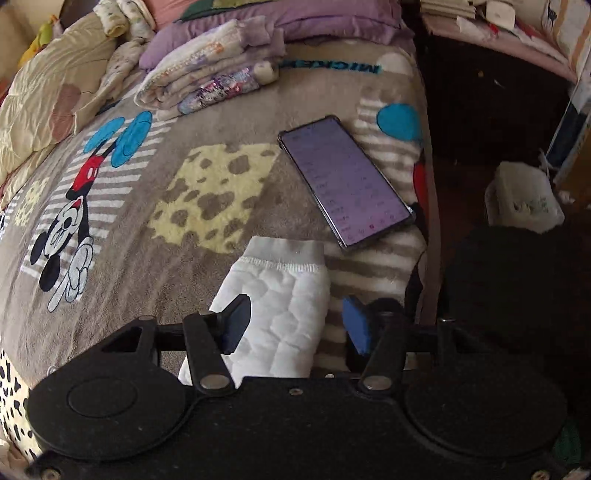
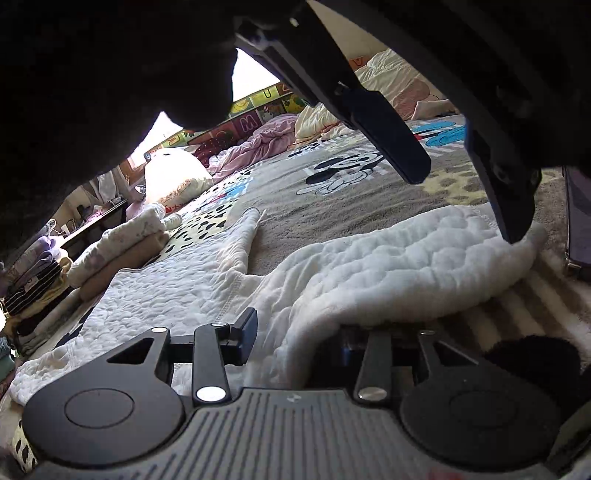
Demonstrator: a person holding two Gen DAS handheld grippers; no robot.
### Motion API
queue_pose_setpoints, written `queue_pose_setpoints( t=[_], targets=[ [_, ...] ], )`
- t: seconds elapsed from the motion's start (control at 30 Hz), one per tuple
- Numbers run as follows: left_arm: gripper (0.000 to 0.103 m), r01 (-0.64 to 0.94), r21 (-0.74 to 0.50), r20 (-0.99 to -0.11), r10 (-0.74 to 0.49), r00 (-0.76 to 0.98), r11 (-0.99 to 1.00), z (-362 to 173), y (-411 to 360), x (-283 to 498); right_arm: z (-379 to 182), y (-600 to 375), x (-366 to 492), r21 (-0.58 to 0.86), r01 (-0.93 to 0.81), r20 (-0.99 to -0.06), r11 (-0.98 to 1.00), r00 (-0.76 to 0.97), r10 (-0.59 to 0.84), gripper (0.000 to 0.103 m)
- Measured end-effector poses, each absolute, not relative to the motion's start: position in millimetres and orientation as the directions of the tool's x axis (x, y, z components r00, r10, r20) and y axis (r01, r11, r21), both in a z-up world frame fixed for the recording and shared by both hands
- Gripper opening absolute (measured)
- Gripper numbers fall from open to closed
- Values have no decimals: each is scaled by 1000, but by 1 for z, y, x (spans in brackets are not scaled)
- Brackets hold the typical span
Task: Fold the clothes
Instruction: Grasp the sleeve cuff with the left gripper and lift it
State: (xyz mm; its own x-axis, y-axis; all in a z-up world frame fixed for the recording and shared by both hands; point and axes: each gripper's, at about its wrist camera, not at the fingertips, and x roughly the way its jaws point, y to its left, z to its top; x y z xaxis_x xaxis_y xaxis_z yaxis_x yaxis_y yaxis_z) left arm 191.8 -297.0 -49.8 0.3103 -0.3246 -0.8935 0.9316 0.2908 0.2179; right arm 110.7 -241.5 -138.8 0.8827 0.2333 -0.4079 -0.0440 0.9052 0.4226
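**Quilted white garment, fold not yet made**

White quilted garment (image 2: 369,266) lay spread on the bed blanket (image 1: 221,229), one cuffed end beneath the left claw (image 1: 295,328), whose jaws stood open astride it. Right claw (image 2: 295,339): one finger visible, the other under a fold of cloth; state could not be told. Phone (image 1: 347,181) lay just beyond the cuff. Farther off, folded stack (image 1: 207,85) looked finished. No containers were visible.

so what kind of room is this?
Most likely a bedroom: the work surface is a bed under a cartoon-mouse blanket, with pillows and a rumpled quilt along its far edge and folded clothes stacked on it.
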Motion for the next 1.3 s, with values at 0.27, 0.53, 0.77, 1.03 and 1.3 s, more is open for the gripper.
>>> queue_pose_setpoints(
  t=[0.27, 0.53, 0.77, 1.03, 1.3],
  targets=[
    [26, 911, 317, -902, -213, 376, 265, -98, -311, 196, -140, -240, 99, 390, -68, -417, 918, 876, 242, 47],
    [7, 749, 56, -703, -507, 500, 661, -20, -208, 216, -134, -239, 98, 400, -84, -400, 913, 880, 257, 54],
    [5, 481, -303, -418, -569, 709, 822, 12, -52, 199, -127, -226, 96, 376, -121, -382, 919, 883, 273, 60],
    [5, 221, -527, -307, -426, 851, 821, -13, 70, 146, -120, -188, 93, 242, -260, -357, 935, 872, 335, 63],
    [5, 40, -589, -339, -292, 894, 807, -44, 132, 98, -121, -158, 92, 135, -336, -392, 932, 846, 362, 62]
  ],
)
